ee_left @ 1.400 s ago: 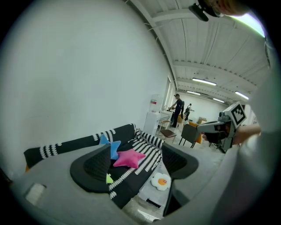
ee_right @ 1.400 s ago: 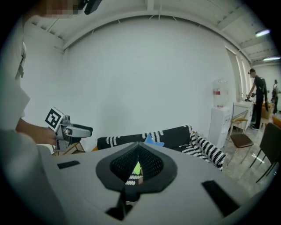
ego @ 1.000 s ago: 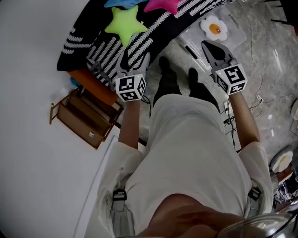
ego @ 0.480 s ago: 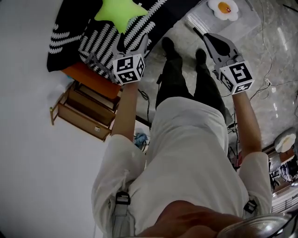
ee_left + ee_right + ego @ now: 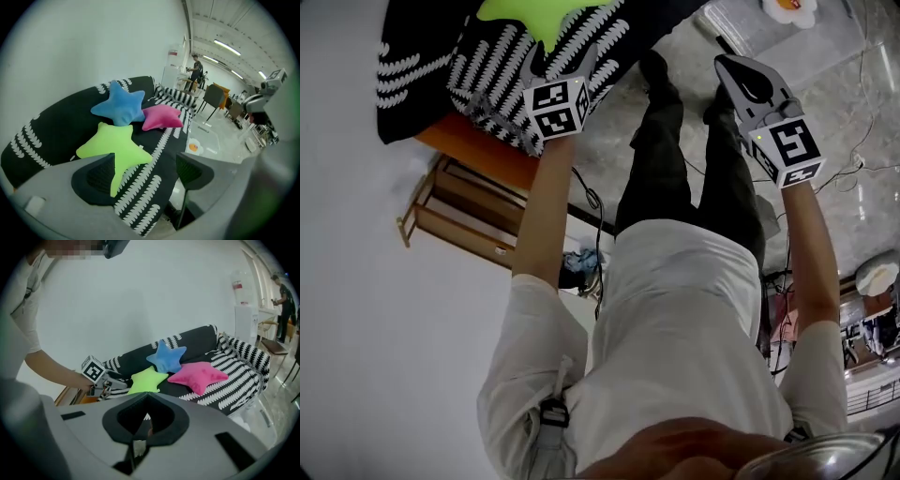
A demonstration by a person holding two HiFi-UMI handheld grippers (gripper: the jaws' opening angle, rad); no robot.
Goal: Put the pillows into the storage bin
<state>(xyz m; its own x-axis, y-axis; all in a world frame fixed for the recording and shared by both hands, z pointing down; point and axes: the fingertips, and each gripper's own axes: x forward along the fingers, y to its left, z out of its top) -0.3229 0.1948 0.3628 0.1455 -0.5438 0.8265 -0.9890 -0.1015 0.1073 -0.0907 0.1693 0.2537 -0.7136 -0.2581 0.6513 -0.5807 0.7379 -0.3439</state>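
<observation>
Reaching for the green star pillow at twelve o'clock; left gripper fingers had just been opening, empty; right gripper fingers were shut, empty; next, probably, descend and clamp.

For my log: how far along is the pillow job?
Done: unclear; an egg-shaped pillow lies at the clear bin, inside or not I cannot tell. In hand: nothing; the left gripper, jaws just opening, empty, faces the green pillow; the right gripper is shut, empty. Left: green, blue pillow and pink pillow on the sofa.
</observation>
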